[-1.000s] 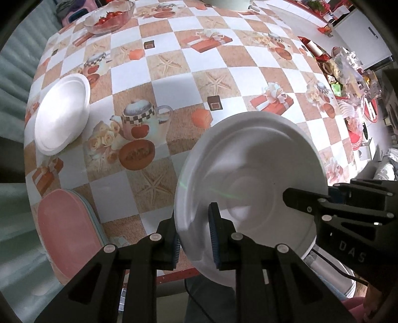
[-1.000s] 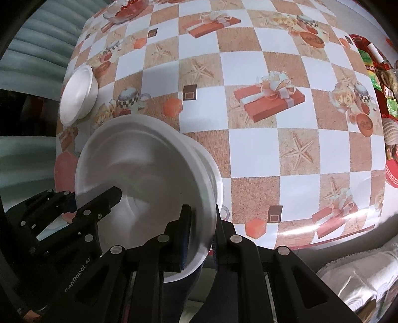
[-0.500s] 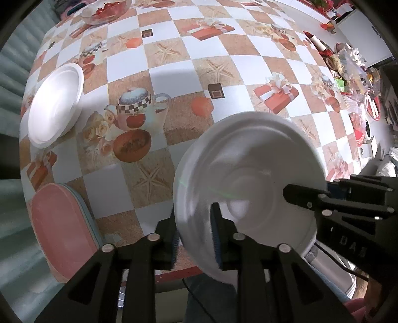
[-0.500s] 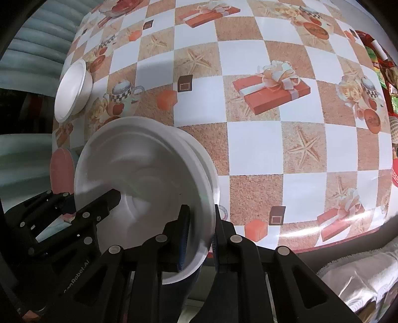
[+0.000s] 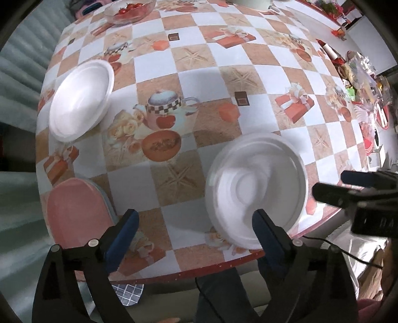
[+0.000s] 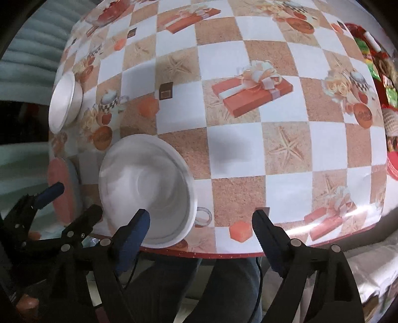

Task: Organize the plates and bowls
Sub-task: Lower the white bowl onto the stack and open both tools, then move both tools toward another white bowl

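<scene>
A white foam bowl stack (image 5: 256, 188) rests on the table near its front edge; it also shows in the right wrist view (image 6: 146, 193). My left gripper (image 5: 196, 231) is open, its right finger just in front of the stack's rim. My right gripper (image 6: 199, 228) is open, its left finger at the stack's near rim. A second white bowl (image 5: 80, 99) sits at the far left, also seen in the right wrist view (image 6: 64, 101). A pink plate on a pale blue one (image 5: 74, 211) lies at the front left corner.
The table carries a checkered cloth (image 5: 199, 79) with printed teapots, gifts and starfish. A glass bowl of tomatoes (image 5: 129, 11) stands at the far end. Cluttered goods (image 5: 360, 74) lie to the right beyond the table. The red front table edge (image 6: 223, 254) is close.
Both grippers were shut on the white bowl stack and held it above the table. Now both are open, the stack sits on the table, and both have drawn back.
</scene>
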`<action>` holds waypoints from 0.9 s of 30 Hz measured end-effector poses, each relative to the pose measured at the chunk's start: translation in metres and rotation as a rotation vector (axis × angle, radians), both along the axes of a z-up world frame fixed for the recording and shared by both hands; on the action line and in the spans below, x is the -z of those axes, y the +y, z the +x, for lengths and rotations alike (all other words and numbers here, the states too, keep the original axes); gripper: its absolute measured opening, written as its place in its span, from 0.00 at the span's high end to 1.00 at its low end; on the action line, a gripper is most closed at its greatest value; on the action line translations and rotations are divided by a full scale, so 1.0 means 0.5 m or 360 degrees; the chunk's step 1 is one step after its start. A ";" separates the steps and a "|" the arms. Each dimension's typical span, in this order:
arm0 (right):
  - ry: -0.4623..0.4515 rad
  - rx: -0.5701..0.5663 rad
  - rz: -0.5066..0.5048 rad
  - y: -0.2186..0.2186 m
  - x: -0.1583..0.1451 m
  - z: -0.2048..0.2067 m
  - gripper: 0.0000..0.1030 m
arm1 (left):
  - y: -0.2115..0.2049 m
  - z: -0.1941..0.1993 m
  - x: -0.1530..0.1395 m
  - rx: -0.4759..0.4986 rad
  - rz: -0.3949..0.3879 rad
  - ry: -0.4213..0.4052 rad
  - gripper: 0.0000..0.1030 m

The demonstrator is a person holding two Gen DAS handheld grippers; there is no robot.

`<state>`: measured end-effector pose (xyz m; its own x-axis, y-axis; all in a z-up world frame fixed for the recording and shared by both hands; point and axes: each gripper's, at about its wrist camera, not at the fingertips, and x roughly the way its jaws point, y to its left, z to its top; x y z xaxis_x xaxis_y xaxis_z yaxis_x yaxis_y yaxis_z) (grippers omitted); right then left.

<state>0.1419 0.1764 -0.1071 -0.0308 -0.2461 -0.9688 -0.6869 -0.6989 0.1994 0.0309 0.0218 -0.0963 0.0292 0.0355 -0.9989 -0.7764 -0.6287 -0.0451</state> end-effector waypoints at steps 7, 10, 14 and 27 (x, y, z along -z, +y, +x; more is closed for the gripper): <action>0.0001 -0.0039 -0.0025 -0.015 -0.020 -0.018 0.17 | -0.017 -0.018 -0.014 -0.0051 0.0063 -0.0032 0.00; 0.0011 -0.0123 -0.0003 -0.034 -0.035 -0.047 0.00 | -0.023 -0.033 -0.028 -0.0090 0.0077 0.0015 0.00; 0.0068 -0.0196 0.0028 -0.047 -0.068 -0.088 0.00 | -0.042 -0.058 -0.043 -0.0166 0.0100 0.0022 0.00; 0.0106 -0.0436 0.0122 -0.099 -0.117 -0.198 0.00 | -0.122 -0.113 -0.068 -0.0332 0.0069 0.0136 0.00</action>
